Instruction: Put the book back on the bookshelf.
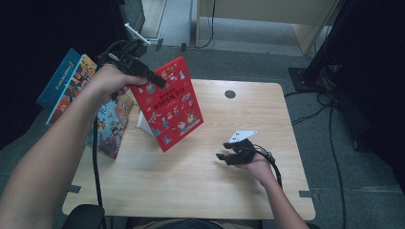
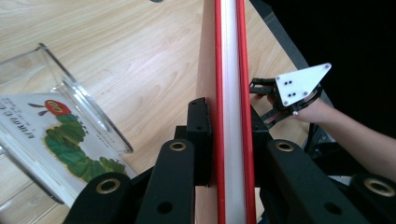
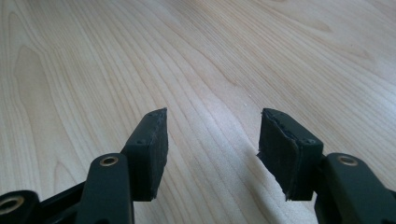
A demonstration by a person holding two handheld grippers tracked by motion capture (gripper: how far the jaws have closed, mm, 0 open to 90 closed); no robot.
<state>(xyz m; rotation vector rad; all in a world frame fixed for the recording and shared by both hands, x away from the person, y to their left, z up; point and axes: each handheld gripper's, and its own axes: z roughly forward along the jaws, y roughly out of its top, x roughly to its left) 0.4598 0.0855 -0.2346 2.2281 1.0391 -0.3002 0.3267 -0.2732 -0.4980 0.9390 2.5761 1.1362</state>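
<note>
We hold the red book point(image 1: 169, 105) upright above the table point(image 1: 200, 181), left gripper point(image 2: 229, 126) clamped on its top edge, probably bound for the clear stand point(image 2: 70, 93) at the left. Our right gripper point(image 3: 212, 140), jaws apart and empty, hovers low, clear of it.

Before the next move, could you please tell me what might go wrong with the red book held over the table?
The left gripper pinches the red hardcover picture book by one edge only, so it could swing or slip. Lowered carelessly, it may knock the clear acrylic book stand. The open right gripper gives no support.
</note>
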